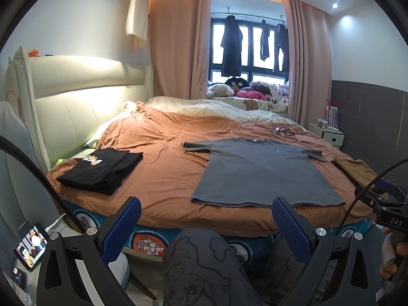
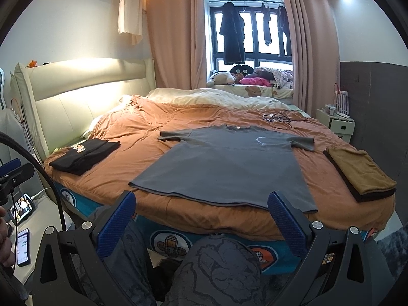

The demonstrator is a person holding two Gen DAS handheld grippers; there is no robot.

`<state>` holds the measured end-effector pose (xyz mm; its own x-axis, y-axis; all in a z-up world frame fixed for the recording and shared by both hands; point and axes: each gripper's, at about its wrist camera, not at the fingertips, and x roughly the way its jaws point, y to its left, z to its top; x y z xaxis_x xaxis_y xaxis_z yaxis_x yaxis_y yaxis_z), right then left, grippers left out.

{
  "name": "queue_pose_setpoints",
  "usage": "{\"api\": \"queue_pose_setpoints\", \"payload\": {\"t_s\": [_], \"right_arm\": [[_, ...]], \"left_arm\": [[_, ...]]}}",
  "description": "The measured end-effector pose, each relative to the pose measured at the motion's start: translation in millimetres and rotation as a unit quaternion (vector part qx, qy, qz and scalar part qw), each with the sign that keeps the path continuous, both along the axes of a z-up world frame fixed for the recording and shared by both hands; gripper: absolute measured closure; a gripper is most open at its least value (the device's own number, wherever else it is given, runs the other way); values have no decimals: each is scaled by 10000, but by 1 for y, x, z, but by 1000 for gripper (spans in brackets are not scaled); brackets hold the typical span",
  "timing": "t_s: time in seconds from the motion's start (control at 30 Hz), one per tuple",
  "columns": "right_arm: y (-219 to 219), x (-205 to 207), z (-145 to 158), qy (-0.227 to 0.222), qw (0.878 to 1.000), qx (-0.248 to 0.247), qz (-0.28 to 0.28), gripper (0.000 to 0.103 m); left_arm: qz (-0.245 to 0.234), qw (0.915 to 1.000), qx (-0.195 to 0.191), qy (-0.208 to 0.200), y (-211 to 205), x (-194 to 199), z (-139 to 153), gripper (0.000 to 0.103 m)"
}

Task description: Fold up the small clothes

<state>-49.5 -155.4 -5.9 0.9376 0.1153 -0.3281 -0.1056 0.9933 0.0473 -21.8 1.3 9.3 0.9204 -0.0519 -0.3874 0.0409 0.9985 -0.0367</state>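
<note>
Grey T-shirt (image 2: 224, 163): lay flat and unfolded on the bed's orange duvet (image 2: 142, 158), ahead of both sets of jaws, collar at the far end, hem nearest. Long axis ran straight away from the jaws; sleeves spread out to either side.

Right gripper (image 2: 201, 207): jaws spread wide, holding nothing, short of the hem (image 2: 204, 199), roughly centred on the shirt's width. Judged the nearer of the two.

Left gripper (image 1: 206, 211): jaws likewise spread and empty, short of the bed edge; shirt lay ahead and to the right, its left hem corner (image 1: 195, 200) between the two fingers.

Folded black garment (image 1: 102, 169): ahead and to the left of the jaws, well apart from the shirt.

Folded brown garment (image 2: 362, 173): ahead and to the right, near the shirt's right sleeve; counted as done.
</note>
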Motion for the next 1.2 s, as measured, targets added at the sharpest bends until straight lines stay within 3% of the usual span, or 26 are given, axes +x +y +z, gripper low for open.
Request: {"api": "queue_pose_setpoints", "payload": {"t_s": [1.2], "right_arm": [[-3,-8,-2,-30,9996,21,-264,0]], "left_arm": [[-119,9999,-59,-54,-3,-5,5,0]]}}
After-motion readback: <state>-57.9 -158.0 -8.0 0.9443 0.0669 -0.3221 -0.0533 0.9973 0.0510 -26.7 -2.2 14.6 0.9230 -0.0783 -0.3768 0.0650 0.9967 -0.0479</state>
